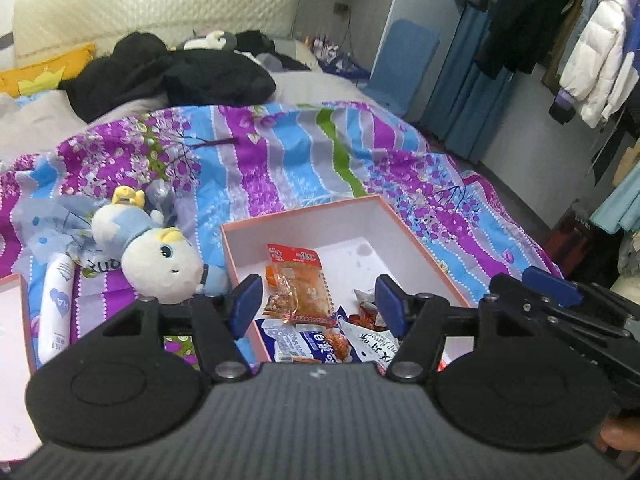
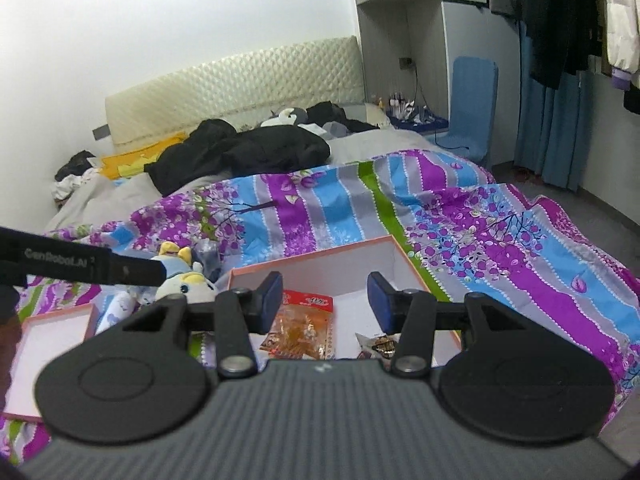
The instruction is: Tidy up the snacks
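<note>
A shallow cardboard box (image 1: 304, 220) with a pink rim and white inside lies on the striped floral quilt (image 1: 280, 160) of the bed. Crinkly snack packets (image 1: 298, 280) sit inside it: a clear orange one with a red header and glossy white-blue ones nearer the camera. A soft plush doll (image 1: 160, 256) lies just left of the box. The left tongs (image 1: 316, 304) and right tongs (image 2: 322, 300) hang above the box, tilted down, both open and empty.

A cream quilted headboard (image 2: 236, 80) stands at eleven o'clock against a white wall (image 2: 180, 12); blue curtains (image 2: 552, 128) and hanging coats (image 1: 600, 52) fill two o'clock.
</note>
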`<state>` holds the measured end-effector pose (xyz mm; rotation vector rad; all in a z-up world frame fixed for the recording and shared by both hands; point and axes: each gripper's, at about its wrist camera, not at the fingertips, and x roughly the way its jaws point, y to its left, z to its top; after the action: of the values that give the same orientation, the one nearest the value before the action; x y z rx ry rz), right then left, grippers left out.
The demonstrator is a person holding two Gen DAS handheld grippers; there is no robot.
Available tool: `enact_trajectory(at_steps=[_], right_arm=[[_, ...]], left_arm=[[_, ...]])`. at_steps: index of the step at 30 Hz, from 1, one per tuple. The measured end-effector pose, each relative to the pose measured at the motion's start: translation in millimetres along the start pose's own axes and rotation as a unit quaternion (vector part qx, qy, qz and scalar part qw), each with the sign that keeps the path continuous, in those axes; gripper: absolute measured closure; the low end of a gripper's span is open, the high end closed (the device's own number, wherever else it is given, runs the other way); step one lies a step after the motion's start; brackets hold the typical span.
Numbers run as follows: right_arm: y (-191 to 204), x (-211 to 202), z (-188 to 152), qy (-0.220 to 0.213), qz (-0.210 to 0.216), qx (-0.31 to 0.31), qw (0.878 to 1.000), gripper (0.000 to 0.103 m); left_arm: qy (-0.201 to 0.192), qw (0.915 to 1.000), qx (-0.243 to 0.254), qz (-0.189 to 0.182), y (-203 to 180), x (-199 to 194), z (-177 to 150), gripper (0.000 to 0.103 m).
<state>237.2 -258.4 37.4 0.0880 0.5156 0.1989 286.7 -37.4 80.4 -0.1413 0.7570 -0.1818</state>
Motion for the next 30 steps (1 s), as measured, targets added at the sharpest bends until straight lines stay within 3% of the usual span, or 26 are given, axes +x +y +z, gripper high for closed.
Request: enact_trajectory(at_steps=[10,18,30], right_arm=[[6,-31,-36,-0.009,0.003,-0.002,1.0,0.054],[9,-41,-62,-0.016,0.007,-0.003,1.0,0.054],[7,-49,-112,-0.013,0.015,0.004,1.0,0.054]], left_arm=[[-0.043,0.9982,0.037,0.021,-3,-41,-47,0.035],[-0.062,0.9959,0.051,0.041,-2,-50,-79,0.035],[-0.056,0.9971,0.014,0.05,9,-51,-136,0.035]])
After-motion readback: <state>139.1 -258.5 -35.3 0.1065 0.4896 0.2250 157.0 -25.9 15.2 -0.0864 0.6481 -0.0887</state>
